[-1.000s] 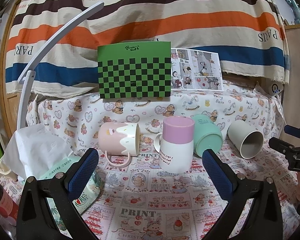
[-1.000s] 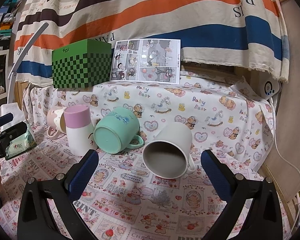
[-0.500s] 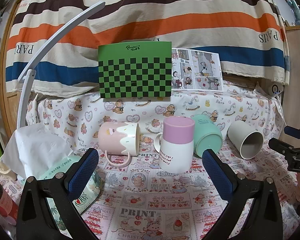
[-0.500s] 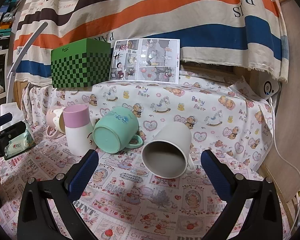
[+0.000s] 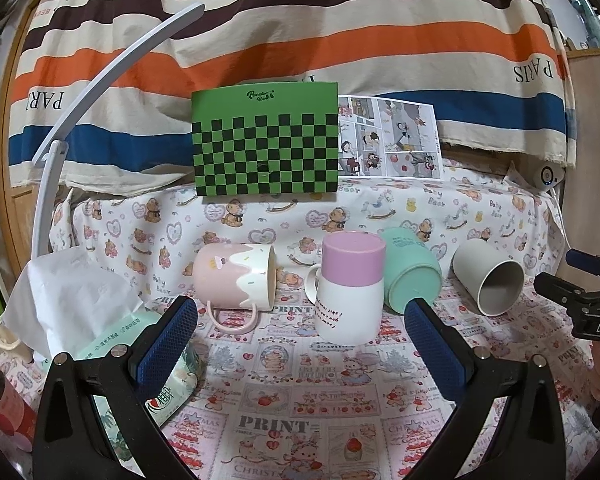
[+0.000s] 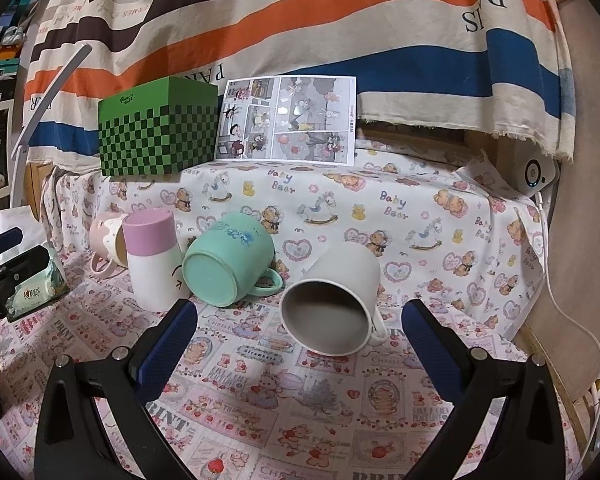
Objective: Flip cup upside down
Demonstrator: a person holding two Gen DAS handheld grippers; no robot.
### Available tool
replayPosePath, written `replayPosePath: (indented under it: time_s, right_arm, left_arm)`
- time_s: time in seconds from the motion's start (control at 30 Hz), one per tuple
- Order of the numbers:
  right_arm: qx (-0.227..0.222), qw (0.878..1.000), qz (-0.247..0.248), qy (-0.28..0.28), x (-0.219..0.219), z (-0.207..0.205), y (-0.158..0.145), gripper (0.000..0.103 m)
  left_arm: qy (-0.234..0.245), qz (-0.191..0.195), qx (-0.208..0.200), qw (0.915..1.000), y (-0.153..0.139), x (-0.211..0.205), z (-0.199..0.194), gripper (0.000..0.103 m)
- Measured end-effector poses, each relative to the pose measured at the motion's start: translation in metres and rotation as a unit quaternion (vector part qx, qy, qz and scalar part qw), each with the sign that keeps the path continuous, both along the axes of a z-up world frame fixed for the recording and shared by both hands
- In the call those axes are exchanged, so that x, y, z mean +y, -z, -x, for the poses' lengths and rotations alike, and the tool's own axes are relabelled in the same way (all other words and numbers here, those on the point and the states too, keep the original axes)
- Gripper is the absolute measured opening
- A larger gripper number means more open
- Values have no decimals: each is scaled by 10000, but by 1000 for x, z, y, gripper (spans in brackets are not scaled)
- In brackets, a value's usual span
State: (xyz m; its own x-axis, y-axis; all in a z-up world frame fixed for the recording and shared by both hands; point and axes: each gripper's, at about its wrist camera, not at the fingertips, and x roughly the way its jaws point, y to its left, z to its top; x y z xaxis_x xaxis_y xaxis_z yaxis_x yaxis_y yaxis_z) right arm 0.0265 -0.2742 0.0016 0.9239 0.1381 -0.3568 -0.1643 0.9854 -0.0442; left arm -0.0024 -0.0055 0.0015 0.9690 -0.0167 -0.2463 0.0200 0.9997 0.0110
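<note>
Several cups sit on the printed cloth. A pink-and-white cup (image 5: 350, 290) stands upside down, also in the right wrist view (image 6: 152, 258). A pink mug (image 5: 234, 282) lies on its side. A teal mug (image 6: 226, 262) lies on its side, base toward me. A grey-white mug (image 6: 332, 300) lies on its side, mouth toward my right gripper (image 6: 300, 344), which is open and empty just in front of it. My left gripper (image 5: 300, 340) is open and empty, in front of the upside-down cup.
A green checkered box (image 5: 266, 144) and a comic sheet (image 6: 288, 120) stand on the raised back ledge. A tissue pack (image 5: 112, 336) and a red bottle (image 5: 0, 400) lie at the left. A white lamp arm (image 5: 100, 80) arches at the left. A white cable (image 6: 572, 320) runs at the right.
</note>
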Motion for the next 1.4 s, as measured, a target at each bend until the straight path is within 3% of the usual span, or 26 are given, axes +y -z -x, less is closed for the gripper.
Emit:
replayPosePath:
  time_s: [0.8,1.3,1.4]
  right_arm:
    - [76,9999,-128,70,-5,-3,2,103]
    - [112,9997,-197,-24,-7,-4,2,103]
    - [318,9990,-321,-73,-10,-5,-1,103]
  left_arm:
    - [-72,-131,84,9999,2,3,0,103]
    - [-157,74,155,9997,1,4,1,103]
    - [-148,85,147,9997,1,5,1,103]
